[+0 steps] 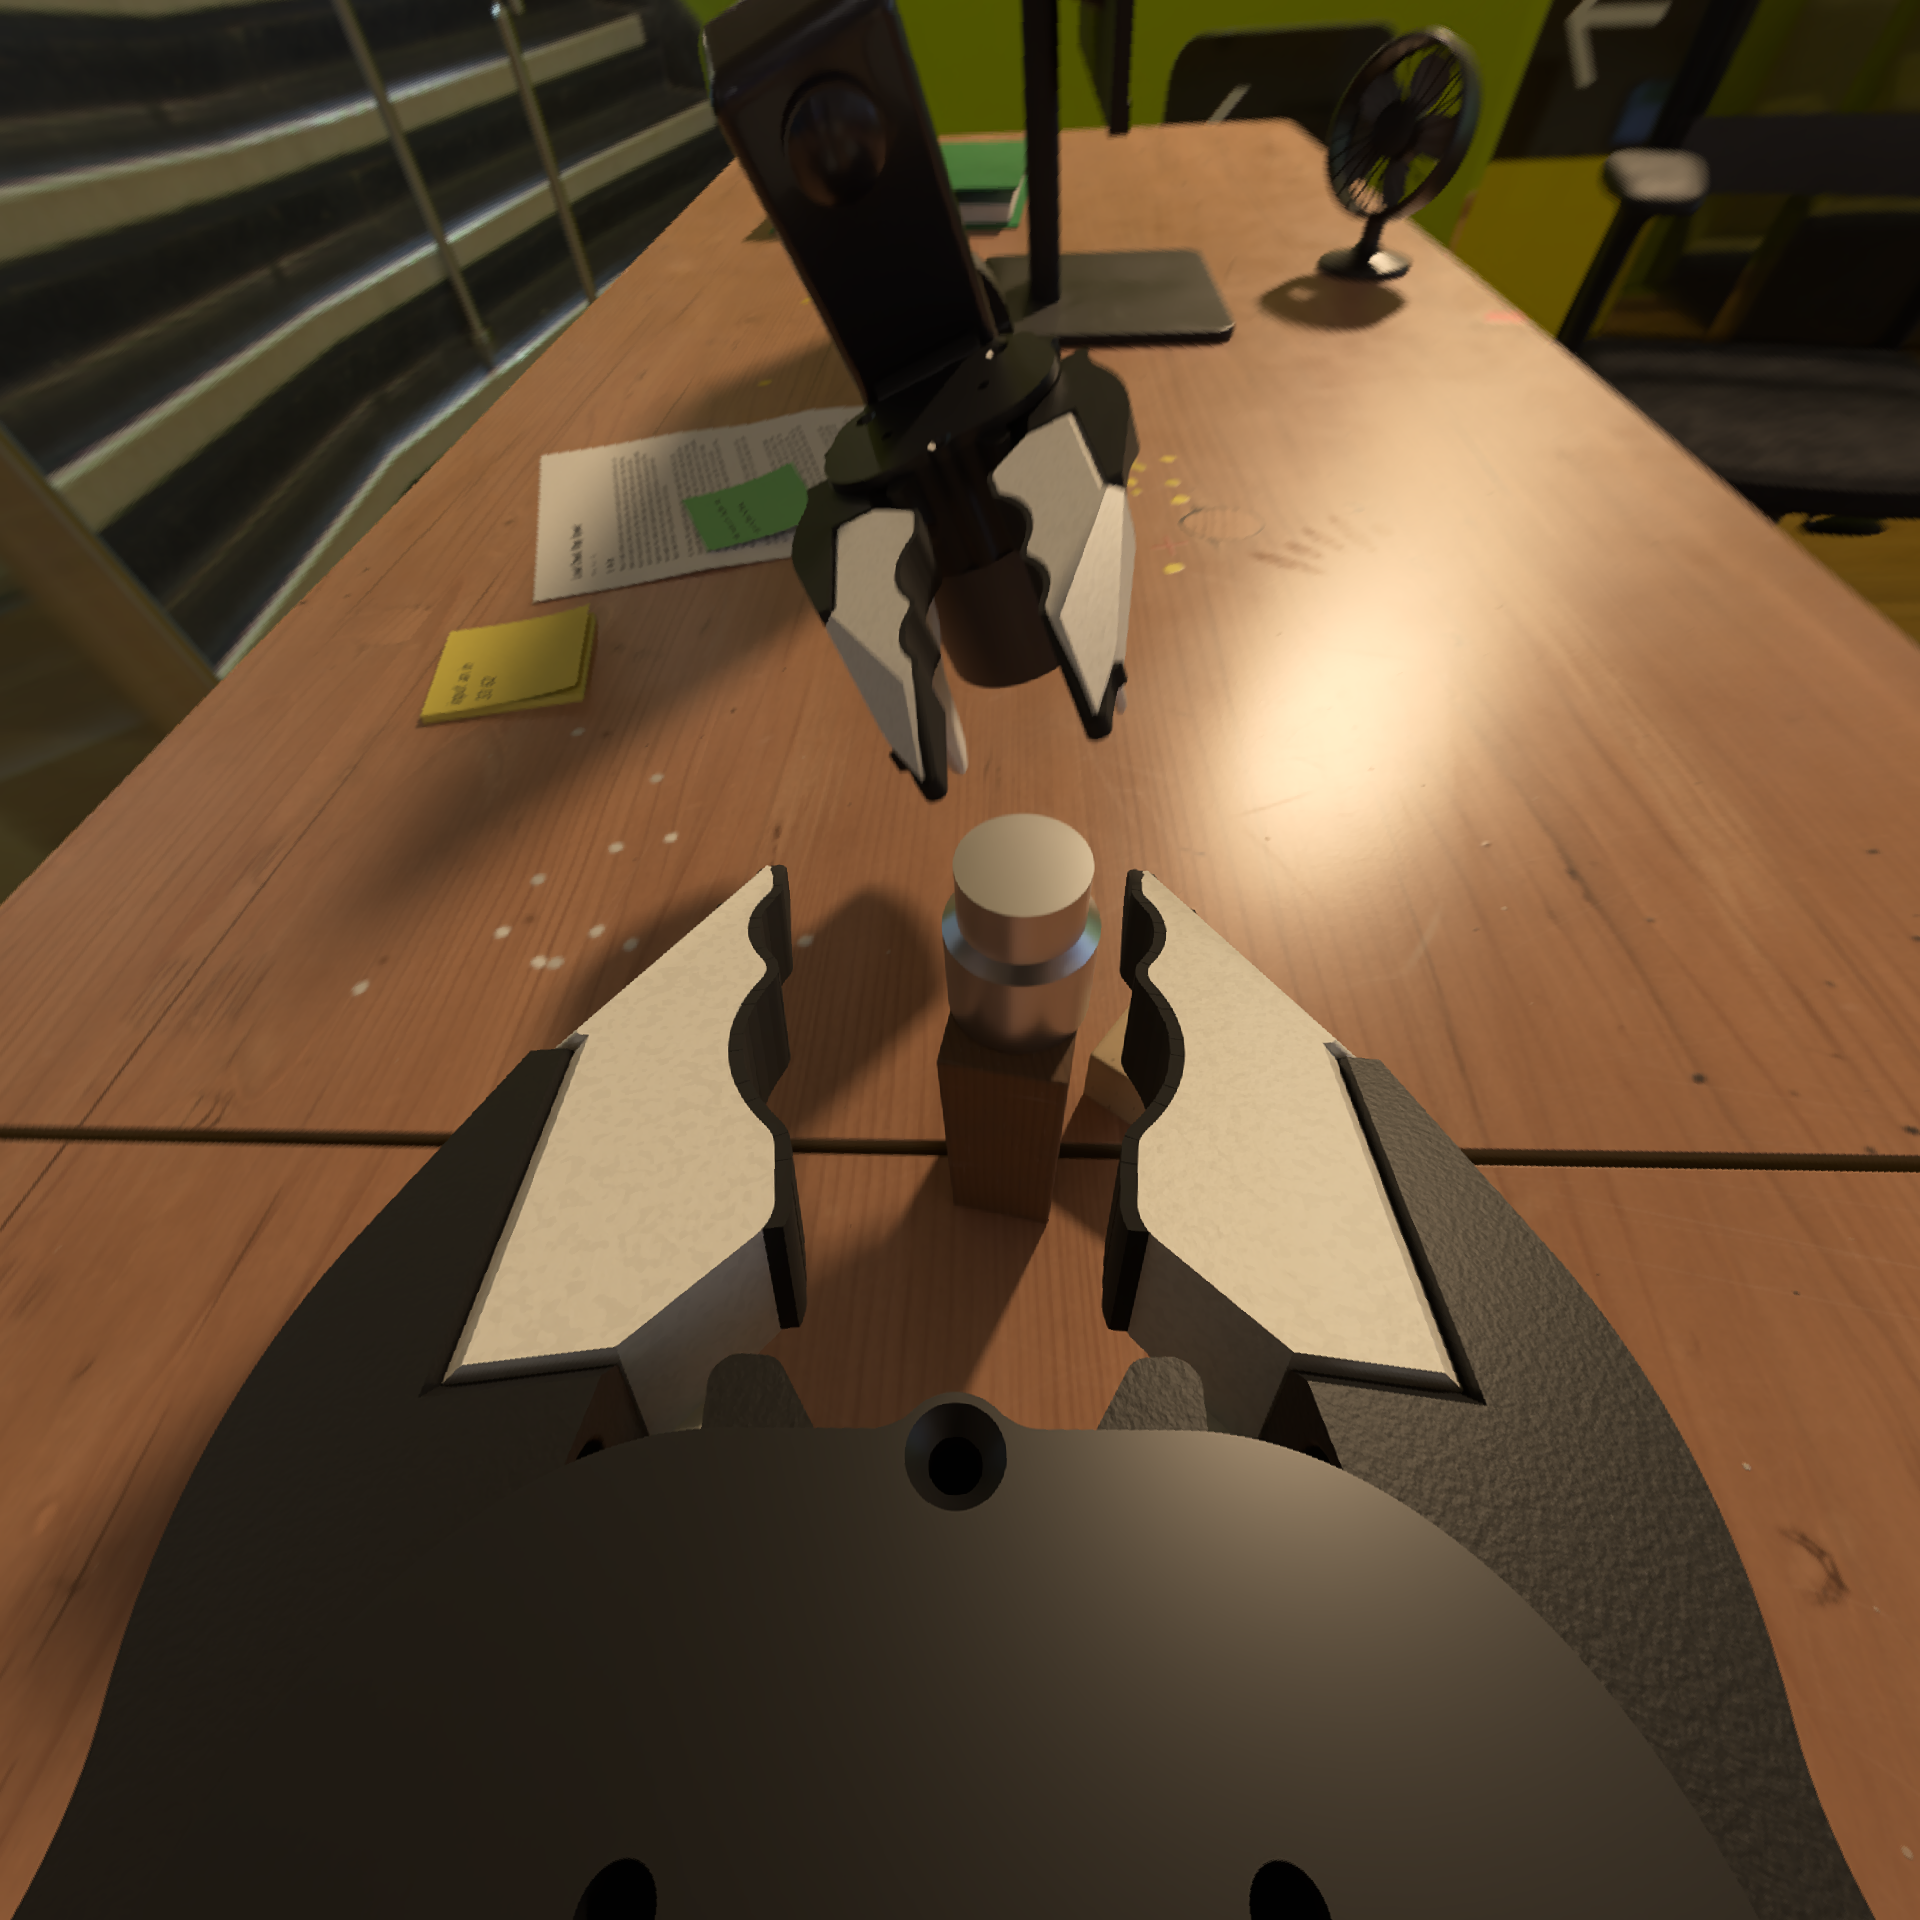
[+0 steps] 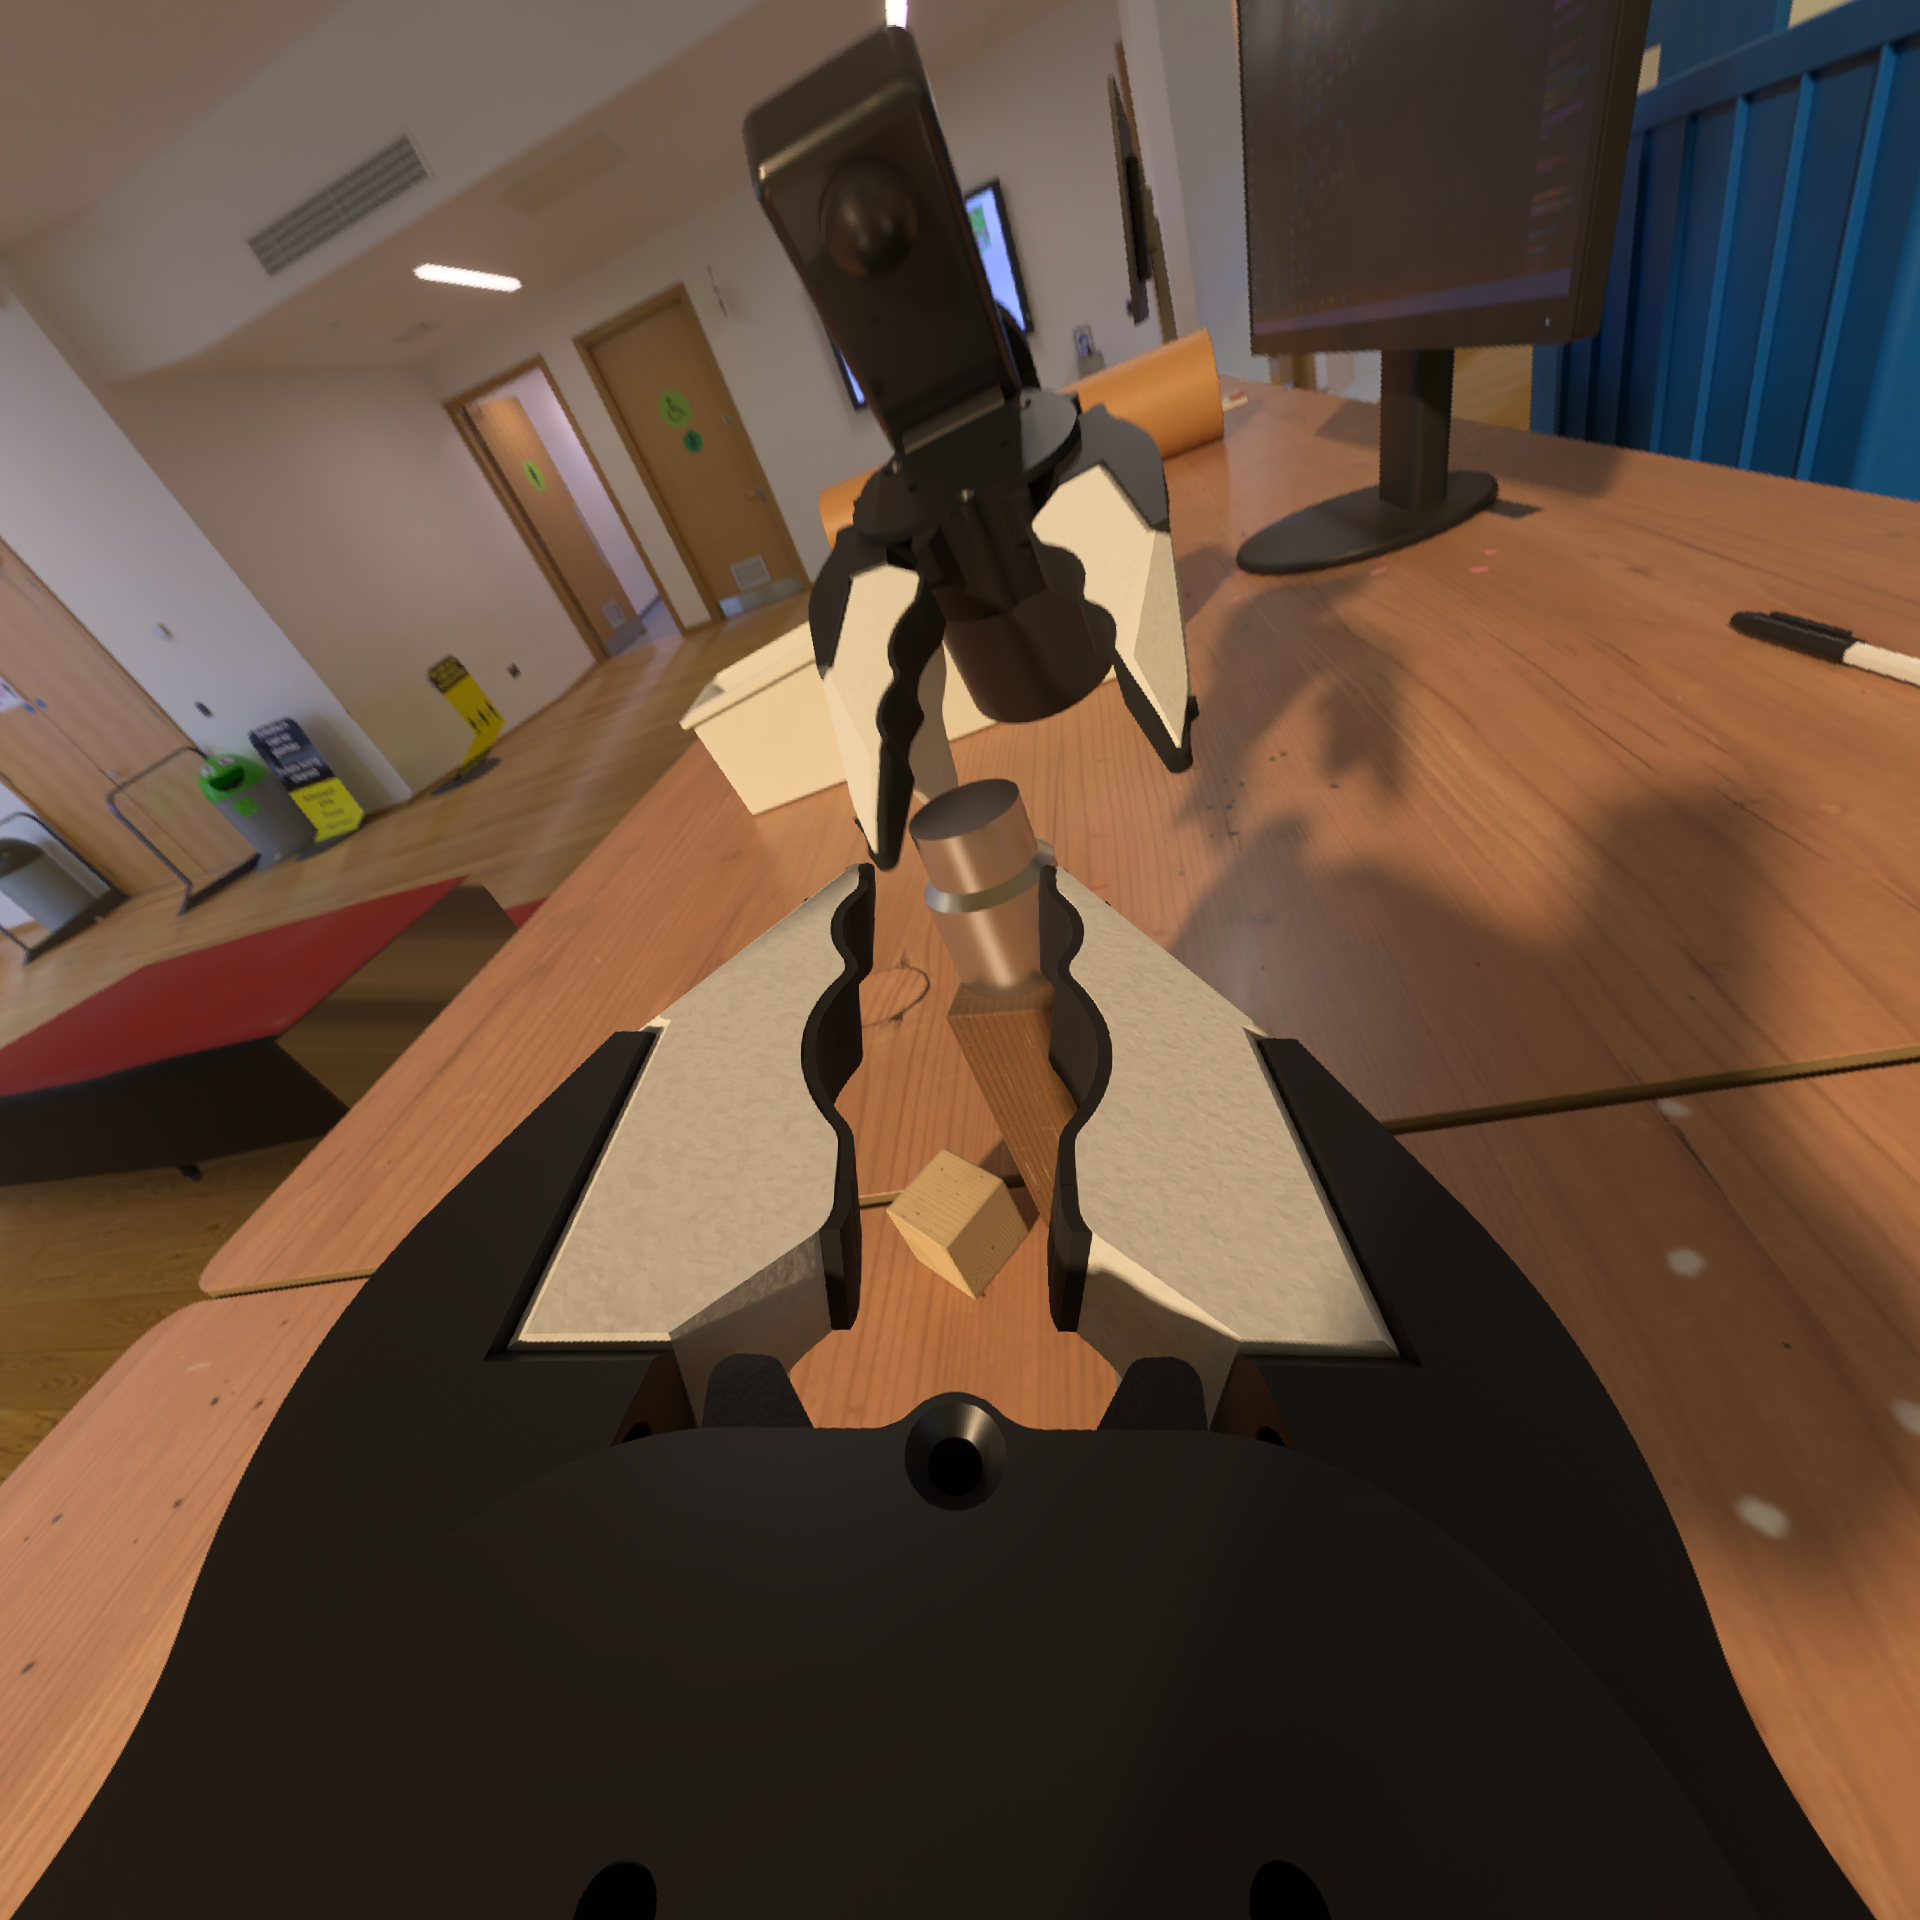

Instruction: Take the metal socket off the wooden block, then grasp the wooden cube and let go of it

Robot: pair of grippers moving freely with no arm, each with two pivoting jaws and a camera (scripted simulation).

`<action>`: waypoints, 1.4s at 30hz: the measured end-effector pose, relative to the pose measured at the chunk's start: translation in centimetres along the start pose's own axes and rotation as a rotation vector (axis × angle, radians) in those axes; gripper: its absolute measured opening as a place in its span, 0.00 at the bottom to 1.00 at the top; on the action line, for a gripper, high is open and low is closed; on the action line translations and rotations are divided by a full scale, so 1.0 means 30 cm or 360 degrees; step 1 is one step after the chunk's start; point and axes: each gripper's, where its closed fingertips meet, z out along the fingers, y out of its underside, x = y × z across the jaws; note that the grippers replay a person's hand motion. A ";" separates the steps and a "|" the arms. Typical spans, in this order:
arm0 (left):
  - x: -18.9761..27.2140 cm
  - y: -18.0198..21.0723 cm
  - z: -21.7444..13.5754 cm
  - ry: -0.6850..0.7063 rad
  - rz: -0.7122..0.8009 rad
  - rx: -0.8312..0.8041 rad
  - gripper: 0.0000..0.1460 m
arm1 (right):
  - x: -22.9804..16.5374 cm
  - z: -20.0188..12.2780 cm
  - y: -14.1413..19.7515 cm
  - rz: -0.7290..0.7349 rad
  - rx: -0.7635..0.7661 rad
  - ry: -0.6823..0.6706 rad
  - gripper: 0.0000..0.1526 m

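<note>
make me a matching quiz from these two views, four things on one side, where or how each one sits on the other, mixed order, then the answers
Things:
1. metal socket
2. wooden cube
3. black marker
4. yellow sticky pad

Places or states:
A. lies flat on the table near a printed sheet
B. stands upright on top of the wooden block
C. lies on the table beyond the monitor stand, at the right edge of the right wrist view
D. rests on the table beside the foot of the wooden block

Pairs: 1-B, 2-D, 3-C, 4-A

Wooden table (image 2: pixel 1558 831), white walls (image 2: pixel 343 540), wooden doors (image 2: pixel 675 468), plank floor (image 2: pixel 520 810), ceiling light (image 2: pixel 468 277), green wall (image 1: pixel 1247 62)
</note>
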 end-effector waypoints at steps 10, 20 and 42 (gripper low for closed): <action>0.033 -0.009 0.032 0.0288 -0.0049 0.0112 0.46 | 0.031 0.028 0.068 -0.0061 -0.0241 0.0109 0.21; 0.066 0.036 0.041 0.0423 -0.0079 0.0184 0.44 | 0.027 0.055 0.088 -0.0109 -0.0340 0.0127 0.21; -0.140 0.107 0.000 -0.0134 0.0028 0.0193 0.23 | 0.217 -0.073 0.065 0.0201 -0.0225 0.0646 0.36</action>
